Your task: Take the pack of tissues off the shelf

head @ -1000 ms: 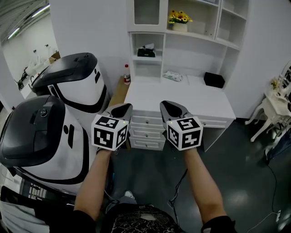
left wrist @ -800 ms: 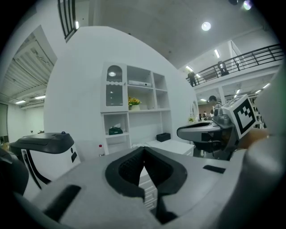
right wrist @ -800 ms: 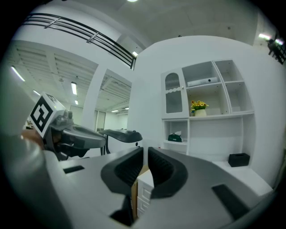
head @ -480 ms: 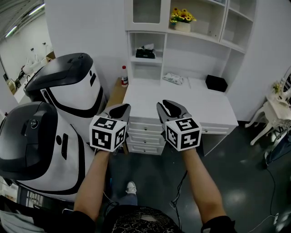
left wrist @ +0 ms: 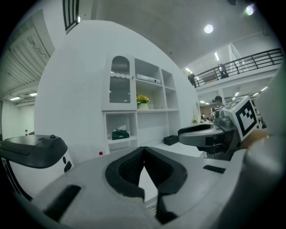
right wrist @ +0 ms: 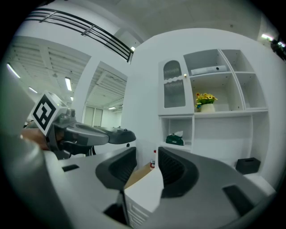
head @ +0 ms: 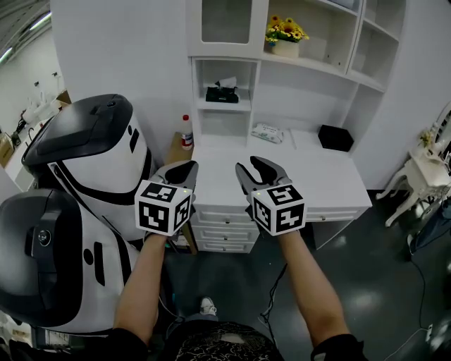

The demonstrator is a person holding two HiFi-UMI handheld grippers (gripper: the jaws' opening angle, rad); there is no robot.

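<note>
In its own view, the right gripper (right wrist: 147, 163) is opening empty, wider than before; the left gripper (left wrist: 144, 152) is sitting closed.

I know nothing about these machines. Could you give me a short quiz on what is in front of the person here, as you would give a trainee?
1. Where does the dark green tissue pack sit?
A. on the floor
B. in the open shelf cubby under the glass-door cabinet
C. in a drawer

2. True or false: the left claw is holding the tissue pack.

3. Fill in the missing word: the pot on the upper shelf holds yellow ____.

Key: 1 B; 2 false, its jaws are closed together on nothing, well short of the shelf; 3 flowers.
</note>
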